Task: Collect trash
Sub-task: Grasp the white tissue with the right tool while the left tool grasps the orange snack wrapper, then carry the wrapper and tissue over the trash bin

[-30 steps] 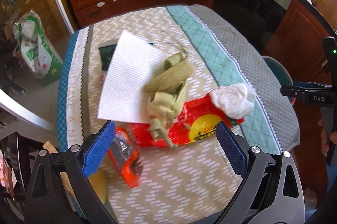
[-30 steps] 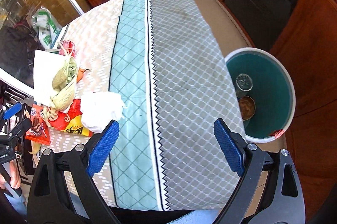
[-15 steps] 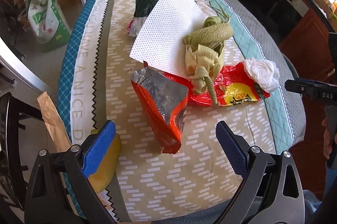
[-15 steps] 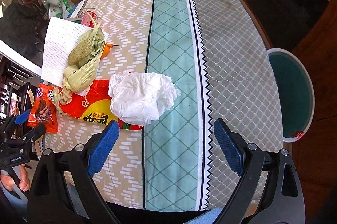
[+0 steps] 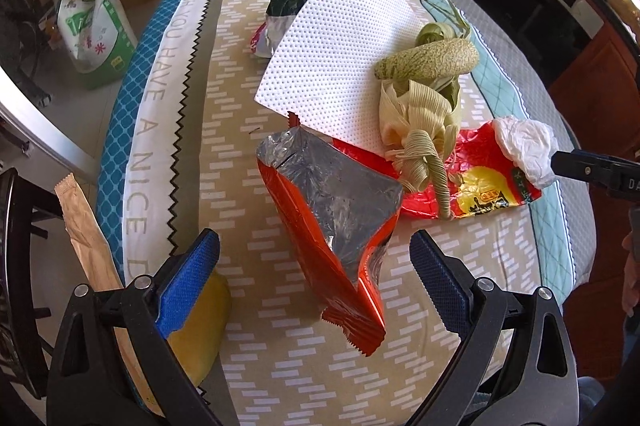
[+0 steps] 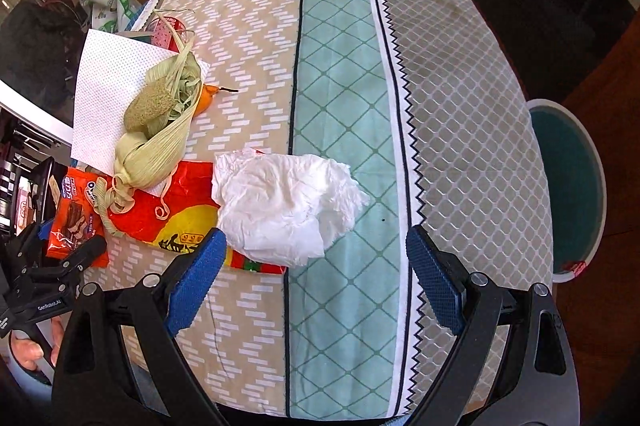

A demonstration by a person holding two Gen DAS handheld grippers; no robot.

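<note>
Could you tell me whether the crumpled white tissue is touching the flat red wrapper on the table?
Touching: in the right wrist view the crumpled white tissue lies overlapping the edge of the flat red wrapper.

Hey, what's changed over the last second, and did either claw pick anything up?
Both claws came down closer to the trash. The left claw now frames the orange snack bag; the right claw swung from the bin side over to the crumpled white tissue. Neither grabbed anything; both stay open. The paper towel, corn husk and red wrapper lie where they were.
</note>
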